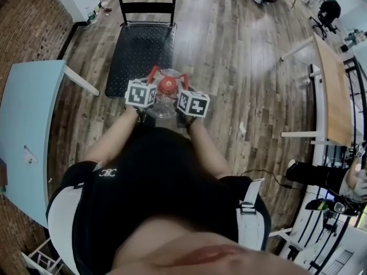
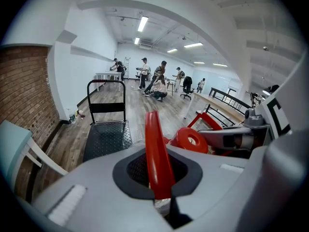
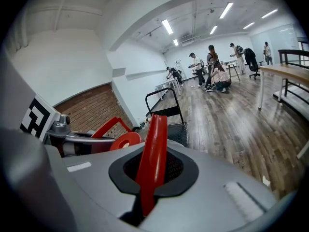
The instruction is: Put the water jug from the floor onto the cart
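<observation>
Jug: the clear plastic water jug (image 1: 162, 106) with a round red cap (image 1: 167, 85) is held between the two grippers in front of the person's body, not set on the cart.
Jug axis: its long axis is upright and the cap faces up toward the head camera. A red handle rises on each side of the cap.
Left gripper (image 2: 157, 180): its jaws are clamped on the left red handle (image 2: 155, 144).
Right gripper (image 3: 148, 182): its jaws are closed tight on the right red handle (image 3: 152, 149).
Cart: the black flat platform cart (image 1: 137, 53) has a studded deck and runs lengthwise away from the person. Its upright push bar (image 1: 146, 6) is at the far end. In the head view the jug overlaps the deck's near right corner.
Left side: a light-blue table (image 1: 23, 113) stands near the cart, with a brick wall (image 1: 26, 22) behind it.
Right side: a wooden-topped table on white legs (image 1: 335, 90) stands well apart from the cart.
Far end: several people (image 2: 154, 83) are well beyond the cart.
Floor: brown wood planks (image 1: 241, 67).
</observation>
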